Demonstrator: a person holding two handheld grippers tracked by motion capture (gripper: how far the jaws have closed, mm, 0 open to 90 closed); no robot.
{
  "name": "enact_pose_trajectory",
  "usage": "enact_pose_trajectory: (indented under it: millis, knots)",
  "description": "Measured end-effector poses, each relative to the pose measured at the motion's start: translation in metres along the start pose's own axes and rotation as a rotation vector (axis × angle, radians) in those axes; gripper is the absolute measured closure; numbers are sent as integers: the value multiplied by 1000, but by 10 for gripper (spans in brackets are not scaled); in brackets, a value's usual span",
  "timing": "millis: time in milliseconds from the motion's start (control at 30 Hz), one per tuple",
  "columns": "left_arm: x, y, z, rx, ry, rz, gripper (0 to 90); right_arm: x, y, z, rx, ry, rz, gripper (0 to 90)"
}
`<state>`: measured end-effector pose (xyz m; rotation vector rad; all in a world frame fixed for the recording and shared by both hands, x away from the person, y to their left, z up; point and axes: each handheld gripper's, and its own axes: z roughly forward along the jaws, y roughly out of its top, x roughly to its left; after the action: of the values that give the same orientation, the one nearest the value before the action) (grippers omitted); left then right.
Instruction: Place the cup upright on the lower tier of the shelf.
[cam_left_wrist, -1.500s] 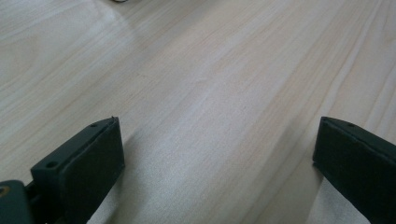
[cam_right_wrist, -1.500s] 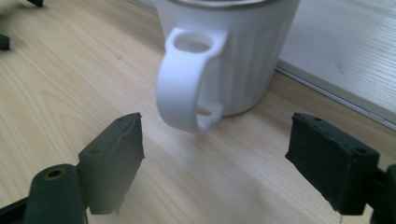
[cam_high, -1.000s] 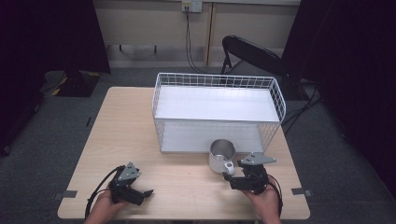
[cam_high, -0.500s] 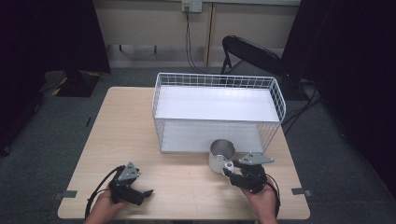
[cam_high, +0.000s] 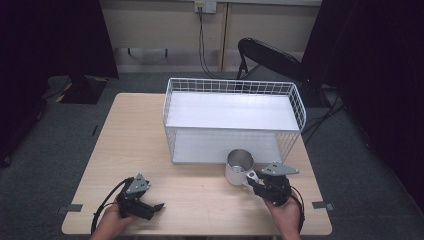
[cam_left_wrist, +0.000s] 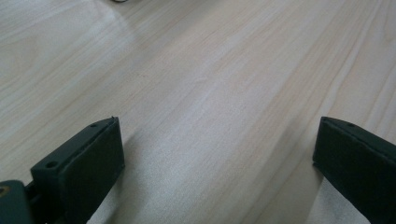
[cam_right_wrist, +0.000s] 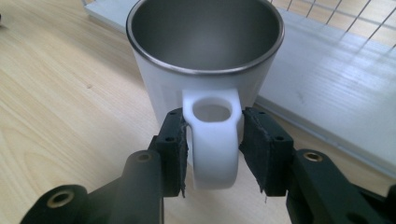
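A white mug (cam_high: 239, 167) with a steel-lined inside stands upright on the wooden table (cam_high: 140, 135), just in front of the wire basket. My right gripper (cam_high: 252, 179) comes at it from the near right. In the right gripper view the mug (cam_right_wrist: 205, 51) faces me, and the right gripper (cam_right_wrist: 212, 140) is shut on its white handle (cam_right_wrist: 212, 161), one pad on each side. My left gripper (cam_high: 157, 206) rests low at the table's near left, open. Its jaws stand wide apart over bare wood in the left gripper view (cam_left_wrist: 217, 163), with nothing between the fingers (cam_left_wrist: 88, 168).
A white wire basket (cam_high: 232, 129) with a white floor takes up the middle and back right of the table. A black folding chair (cam_high: 270, 55) stands behind the table. Bare wood lies between the two grippers and along the left side.
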<state>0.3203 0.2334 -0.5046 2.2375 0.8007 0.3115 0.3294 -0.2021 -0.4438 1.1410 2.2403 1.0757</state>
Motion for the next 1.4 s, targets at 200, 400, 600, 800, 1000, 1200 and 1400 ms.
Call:
enact_pose_trajectory:
  millis: [200,400,600,800,1000,1200,1400]
  knots:
    - [0,0,0,-1,1,2,12,0,7,1,-22,5,-5,594]
    - [0,0,0,0,1,3,11,-1,7,2,-21,30,-9,638]
    - [0,0,0,1,1,3,11,-5,7,1,-6,50,-26,644]
    - [0,0,0,-1,1,3,11,-7,6,1,-17,56,-30,646]
    - [0,0,0,-1,1,2,11,-7,4,1,-22,65,-28,642]
    - [0,0,0,0,1,2,11,-5,5,2,-7,50,-42,621]
    - [0,0,0,0,1,3,11,-4,1,5,4,39,-55,634]
